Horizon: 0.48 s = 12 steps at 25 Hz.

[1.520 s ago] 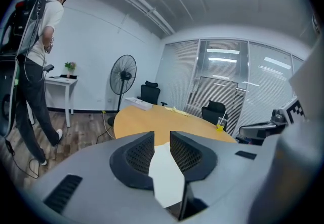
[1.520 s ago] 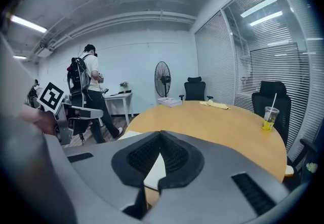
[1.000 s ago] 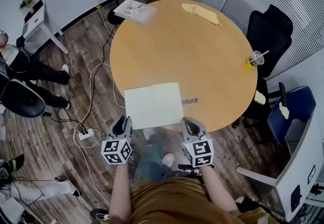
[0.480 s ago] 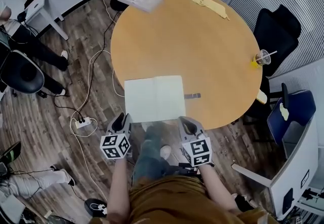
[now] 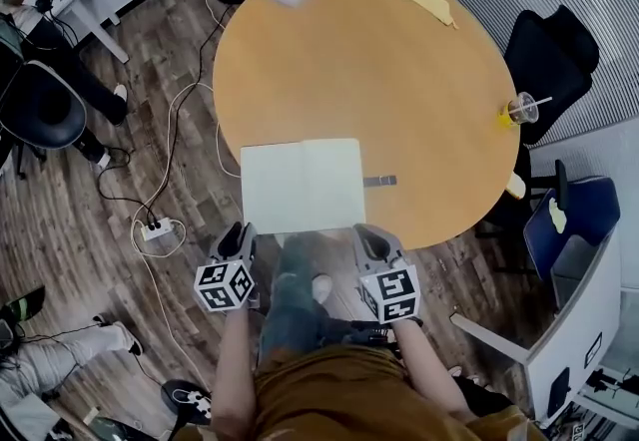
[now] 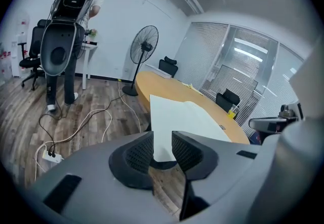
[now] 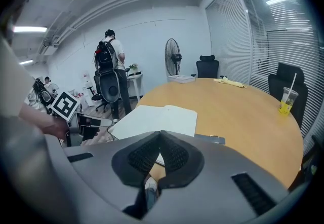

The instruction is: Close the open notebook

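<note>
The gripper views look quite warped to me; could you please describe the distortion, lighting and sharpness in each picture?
Left gripper view: strong fisheye with dark corners, the table edge bowed. Right gripper view: same fisheye, a glaring ceiling light strip and bright blinds. Head view: even light, fairly sharp, the notebook pages nearly washed out white.

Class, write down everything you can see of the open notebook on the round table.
The notebook lies open and flat, showing two blank, pale paper pages split by a centre fold. It sits at the near side of the round wooden table, its near left corner jutting past the rim. A small dark strip lies at its right edge; whether they touch is unclear. Nothing rests on it.
</note>
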Available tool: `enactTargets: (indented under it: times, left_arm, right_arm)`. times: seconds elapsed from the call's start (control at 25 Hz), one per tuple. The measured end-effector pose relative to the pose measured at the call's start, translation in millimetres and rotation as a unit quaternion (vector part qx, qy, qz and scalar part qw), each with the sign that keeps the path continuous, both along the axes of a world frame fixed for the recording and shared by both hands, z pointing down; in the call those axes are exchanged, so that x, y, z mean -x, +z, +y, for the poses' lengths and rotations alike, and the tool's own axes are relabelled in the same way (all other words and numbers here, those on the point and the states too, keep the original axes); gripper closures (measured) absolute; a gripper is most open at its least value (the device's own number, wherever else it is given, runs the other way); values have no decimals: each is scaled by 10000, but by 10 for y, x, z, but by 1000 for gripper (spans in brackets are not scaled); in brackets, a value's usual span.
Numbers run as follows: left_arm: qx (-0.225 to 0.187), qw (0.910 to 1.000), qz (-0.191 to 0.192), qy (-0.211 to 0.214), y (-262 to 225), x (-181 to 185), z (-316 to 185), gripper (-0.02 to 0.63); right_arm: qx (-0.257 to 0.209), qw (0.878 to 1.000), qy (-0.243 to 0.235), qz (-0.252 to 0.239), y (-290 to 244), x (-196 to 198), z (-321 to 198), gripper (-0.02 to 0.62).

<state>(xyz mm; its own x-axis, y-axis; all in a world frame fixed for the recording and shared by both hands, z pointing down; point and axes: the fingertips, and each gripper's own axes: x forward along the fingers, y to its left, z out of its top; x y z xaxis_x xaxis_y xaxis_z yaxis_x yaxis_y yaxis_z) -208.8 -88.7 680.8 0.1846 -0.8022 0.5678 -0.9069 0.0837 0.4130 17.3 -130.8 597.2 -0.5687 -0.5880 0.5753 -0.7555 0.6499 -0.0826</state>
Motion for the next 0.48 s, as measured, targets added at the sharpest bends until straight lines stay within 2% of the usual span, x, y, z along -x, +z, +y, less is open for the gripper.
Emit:
enactTargets:
  times: [0.28,0.48]
  left_arm:
    - [40,9983,530,-227,140,24,58,471]
    - [74,9980,619,-94,215,-75,80,442]
  right_arm:
    - [91,10000,-28,-8,56,82,50,583]
    - [-31,9995,-180,247,74,119,91,583]
